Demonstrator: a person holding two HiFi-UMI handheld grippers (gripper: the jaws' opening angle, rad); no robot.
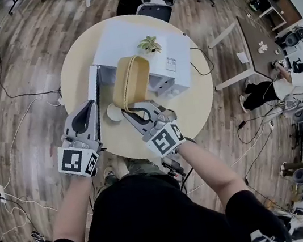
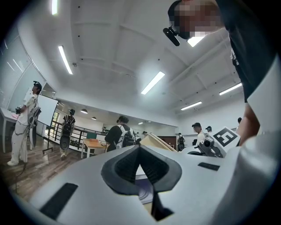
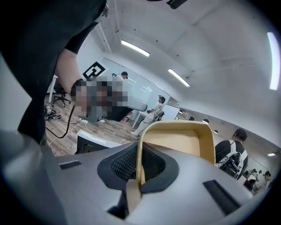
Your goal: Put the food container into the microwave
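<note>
Pinching the near rim of the food container (image 1: 131,79), the right tool (image 1: 134,112) holds it lifted and tipped up just in front of the microwave (image 1: 143,38), long axis pointing toward its open front. The left tool (image 1: 87,107), jaws together on nothing, hovers beside the microwave's swung-out door (image 1: 96,95). The coming move likely falls to the right tool: level the container, then push it straight in.

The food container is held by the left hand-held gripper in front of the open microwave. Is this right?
Not quite: the right hand-held gripper holds the food container, by its rim; the right gripper view shows it. The rest stands: it is in front of the open microwave.
</note>
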